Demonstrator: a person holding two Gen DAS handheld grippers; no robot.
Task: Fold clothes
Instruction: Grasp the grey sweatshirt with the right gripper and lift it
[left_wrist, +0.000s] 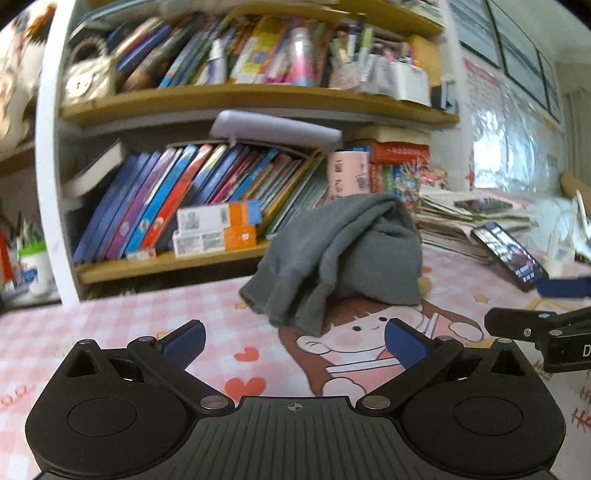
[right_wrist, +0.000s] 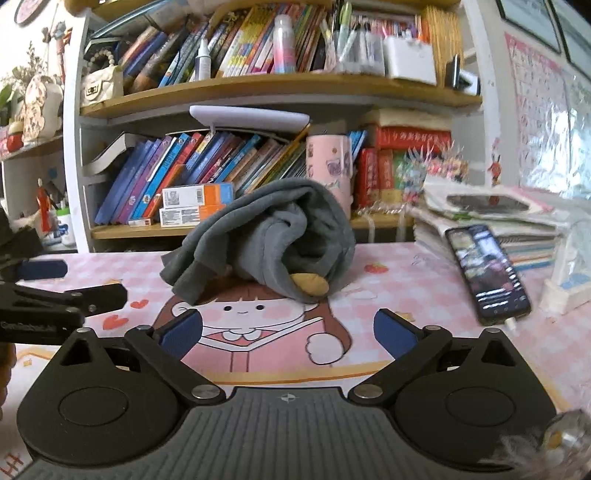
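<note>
A crumpled grey garment (left_wrist: 340, 254) lies in a heap on the pink cartoon desk mat (left_wrist: 110, 325), in front of the bookshelf. It also shows in the right wrist view (right_wrist: 273, 236), with a tan patch at its lower edge. My left gripper (left_wrist: 293, 343) is open and empty, a short way in front of the garment. My right gripper (right_wrist: 288, 332) is open and empty, also just short of the garment. Each gripper shows at the edge of the other's view: the right one (left_wrist: 535, 325) and the left one (right_wrist: 44, 295).
A bookshelf (left_wrist: 221, 177) full of books stands right behind the garment. A smartphone (right_wrist: 484, 273) leans on a stack of papers (right_wrist: 491, 210) at the right. A pink cup (right_wrist: 328, 166) stands behind the garment. A pen holder (left_wrist: 33, 266) is at the far left.
</note>
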